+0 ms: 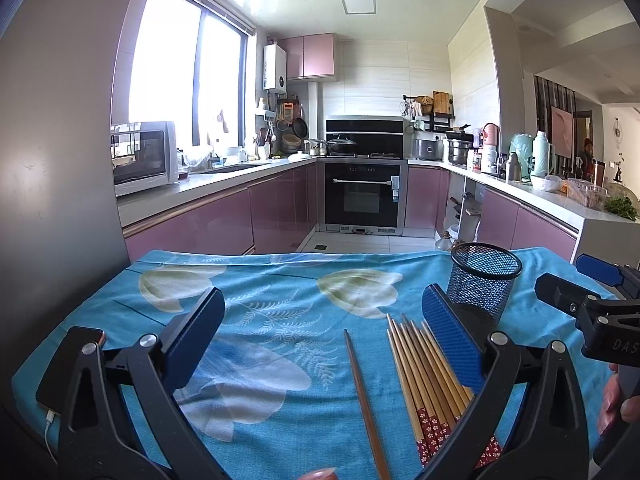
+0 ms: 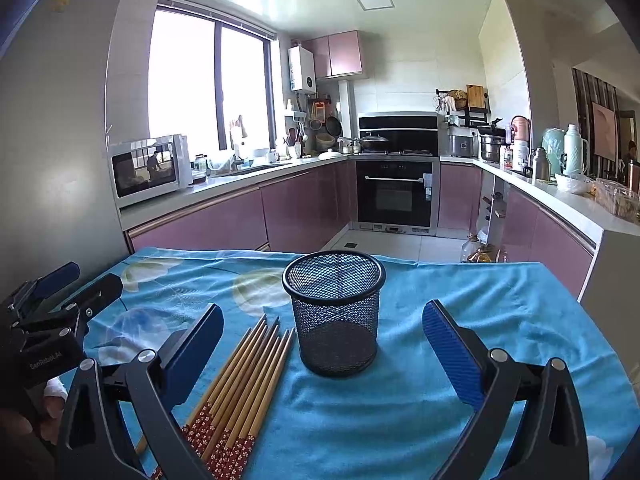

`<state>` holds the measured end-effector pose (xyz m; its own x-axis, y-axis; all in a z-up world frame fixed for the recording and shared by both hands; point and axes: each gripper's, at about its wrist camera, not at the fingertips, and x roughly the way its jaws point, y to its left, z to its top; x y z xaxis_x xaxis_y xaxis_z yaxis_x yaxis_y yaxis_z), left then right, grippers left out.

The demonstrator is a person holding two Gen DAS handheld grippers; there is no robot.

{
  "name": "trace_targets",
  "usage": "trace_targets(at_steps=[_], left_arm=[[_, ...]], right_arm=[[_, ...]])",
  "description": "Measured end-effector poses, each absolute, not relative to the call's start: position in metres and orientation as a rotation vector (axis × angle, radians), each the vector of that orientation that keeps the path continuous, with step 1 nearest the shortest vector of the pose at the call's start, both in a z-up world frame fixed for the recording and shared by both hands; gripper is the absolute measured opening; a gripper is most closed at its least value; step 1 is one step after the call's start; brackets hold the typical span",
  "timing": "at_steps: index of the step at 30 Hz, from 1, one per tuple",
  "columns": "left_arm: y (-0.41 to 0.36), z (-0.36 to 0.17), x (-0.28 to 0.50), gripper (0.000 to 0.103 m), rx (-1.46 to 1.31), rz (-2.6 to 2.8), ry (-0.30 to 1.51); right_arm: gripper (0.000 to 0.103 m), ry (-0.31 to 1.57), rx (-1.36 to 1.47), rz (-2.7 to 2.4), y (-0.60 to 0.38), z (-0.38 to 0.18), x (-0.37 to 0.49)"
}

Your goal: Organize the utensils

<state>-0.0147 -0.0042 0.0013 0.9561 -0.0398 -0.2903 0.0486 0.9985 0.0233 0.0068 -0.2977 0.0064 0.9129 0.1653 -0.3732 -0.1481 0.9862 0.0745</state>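
Chopsticks (image 1: 430,376) lie bunched on the table (image 2: 500,300), red ends toward me, one loose chopstick (image 1: 366,404) just left of them, all beside the empty mesh cup (image 2: 335,312). My left claw (image 1: 324,348) hangs spread wide around them, holding nothing; my right claw (image 2: 323,354) is spread around the cup. I judge it best to pinch the bundle mid-length, keep it level, then tip it into the cup.

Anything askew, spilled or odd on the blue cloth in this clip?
One thing: a single darker chopstick lies apart, left of the neat bundle of bamboo chopsticks with red floral ends. The black mesh cup stands upright and empty. A phone on a cable sits at the cloth's left edge. Both grippers are open.
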Motion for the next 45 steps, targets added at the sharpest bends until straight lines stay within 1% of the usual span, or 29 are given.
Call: trace_targets(at_steps=[45], left_arm=[[-0.0096,-0.006,-0.0149,0.097,0.029,-0.049,0.311]], right_arm=[[0.096,0.407,0.056,0.17,-0.2978,0.0034,0.0092]])
